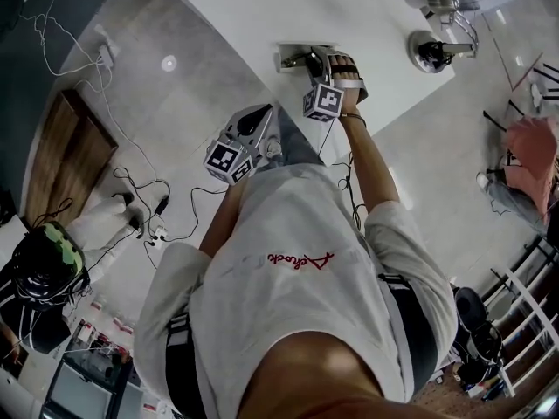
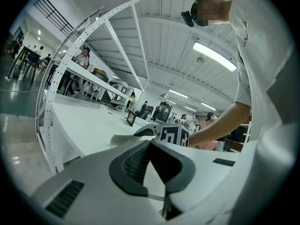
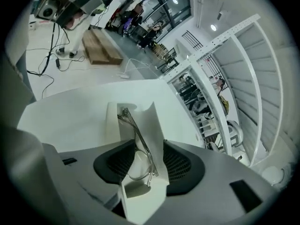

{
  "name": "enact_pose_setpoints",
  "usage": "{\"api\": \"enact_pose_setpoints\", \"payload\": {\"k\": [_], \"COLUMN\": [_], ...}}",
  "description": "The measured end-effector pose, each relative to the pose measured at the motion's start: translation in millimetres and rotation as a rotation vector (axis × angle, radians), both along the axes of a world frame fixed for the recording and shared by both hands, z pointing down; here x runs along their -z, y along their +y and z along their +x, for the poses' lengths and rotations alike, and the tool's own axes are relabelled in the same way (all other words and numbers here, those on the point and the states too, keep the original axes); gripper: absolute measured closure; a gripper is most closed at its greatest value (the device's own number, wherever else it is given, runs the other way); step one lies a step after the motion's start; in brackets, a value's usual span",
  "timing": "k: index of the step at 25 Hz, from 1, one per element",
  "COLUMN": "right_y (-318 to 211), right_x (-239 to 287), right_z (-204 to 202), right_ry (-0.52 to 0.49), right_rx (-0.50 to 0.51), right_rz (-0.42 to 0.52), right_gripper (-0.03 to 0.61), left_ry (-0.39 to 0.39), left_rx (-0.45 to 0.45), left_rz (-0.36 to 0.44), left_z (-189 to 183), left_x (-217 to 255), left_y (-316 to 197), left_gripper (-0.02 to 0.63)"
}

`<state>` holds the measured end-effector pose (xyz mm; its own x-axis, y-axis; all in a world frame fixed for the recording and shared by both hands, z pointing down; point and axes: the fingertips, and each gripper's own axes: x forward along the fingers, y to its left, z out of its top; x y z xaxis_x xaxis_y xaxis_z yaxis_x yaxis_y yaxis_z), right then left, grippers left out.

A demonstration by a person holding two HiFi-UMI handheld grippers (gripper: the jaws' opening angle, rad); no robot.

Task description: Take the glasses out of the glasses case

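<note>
You are leaning over the white table (image 1: 218, 11), your white shirt (image 1: 288, 321) filling the lower part of the head view. You are holding the left gripper (image 2: 150, 142) close to your body at the table's near edge, well apart from the case; its jaws are sitting together at the tips with nothing between them. You are reaching your other arm forward and tilting the right gripper (image 3: 145, 144) down over the table top, with its jaws standing wide. They are straddling the open white glasses case (image 3: 151, 121), which is lying on the table with one wall beside each pad; whether the pads are touching it I cannot tell. The glasses (image 3: 135, 165) are lying folded inside the case.
</note>
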<state>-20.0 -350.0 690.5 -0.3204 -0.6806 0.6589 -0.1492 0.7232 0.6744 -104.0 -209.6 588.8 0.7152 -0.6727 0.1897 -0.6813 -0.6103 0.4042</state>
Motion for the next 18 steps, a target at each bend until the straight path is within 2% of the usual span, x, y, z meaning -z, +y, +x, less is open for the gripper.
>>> {"api": "enact_pose_setpoints", "payload": {"k": [4,13,18], "right_y": [-5.3,-9.0,-8.0], "right_x": [-5.0,-14.8,-19.4], "right_z": [-3.0,-11.7,-11.2], "right_ry": [0.028,0.046,0.057], "right_rx": [0.010,0.048,0.047], "right_rz": [0.030,0.030,0.040], "right_gripper": [0.408,0.531,0.541], "left_ry": [0.002,-0.006,-0.008], "left_rx": [0.015,0.040,0.044], "left_rz": [-0.005,-0.016,-0.022], "left_z": [-5.2,-17.4,-19.9], "left_x": [0.8,-0.7,-2.7], "left_y": [-0.9,-0.8,0.4], "left_gripper": [0.601,0.601,0.601]}}
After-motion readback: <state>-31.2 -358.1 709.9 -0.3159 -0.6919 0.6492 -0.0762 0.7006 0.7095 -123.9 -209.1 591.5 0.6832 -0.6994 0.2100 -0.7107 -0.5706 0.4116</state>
